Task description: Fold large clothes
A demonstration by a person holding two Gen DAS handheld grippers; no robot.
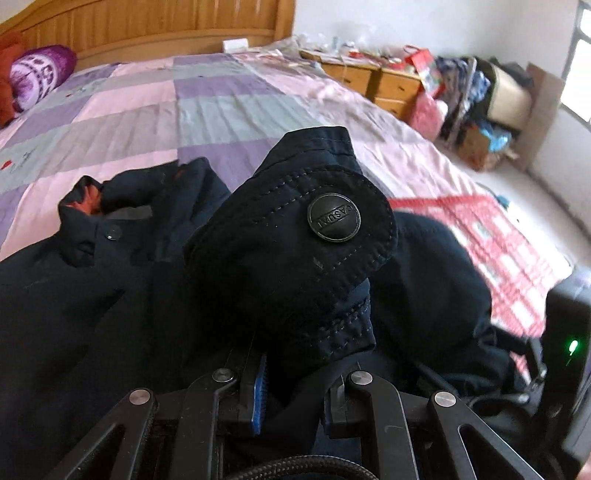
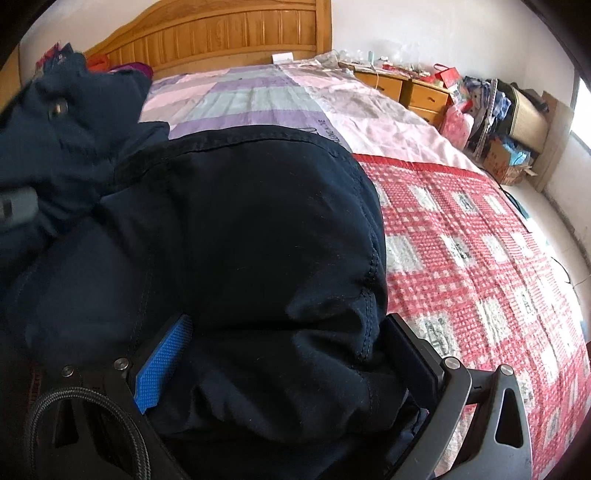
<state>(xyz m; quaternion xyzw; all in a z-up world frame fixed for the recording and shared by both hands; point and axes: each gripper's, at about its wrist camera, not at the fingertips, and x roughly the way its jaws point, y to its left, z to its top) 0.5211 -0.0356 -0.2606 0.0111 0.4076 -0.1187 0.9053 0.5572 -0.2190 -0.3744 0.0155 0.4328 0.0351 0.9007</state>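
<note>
One dark navy jacket (image 1: 110,295) lies bunched on the bed (image 1: 207,110), filling the lower half of both views; two grippers work it, one in each view. In the left wrist view the left gripper (image 1: 295,402) is clenched on a thin fold of a cuff tab (image 1: 295,258), which rises from the bottom centre toward the middle of the frame, its rounded end pointing upper right; one large metal snap button (image 1: 334,218) sits on that tab, and a second, smaller snap (image 1: 113,232) shows on the fabric at middle left, beside a patch of orange lining (image 1: 88,199). In the right wrist view the right gripper (image 2: 288,369) stands wide with a thick roll of the jacket (image 2: 240,240) between its blue pad (image 2: 162,358) at lower left and its black finger at lower right; whether the pads press the roll I cannot tell. The jacket's bulk runs from the lower centre toward the upper left of that frame, where a blurred fold bears one more snap (image 2: 57,106). One wooden headboard (image 1: 166,26) crosses the top; two wooden nightstands (image 1: 373,81) stand at upper right; one purple pillow (image 1: 40,74) lies at upper left; a red checked cover (image 2: 480,258) lies at the right.
</note>
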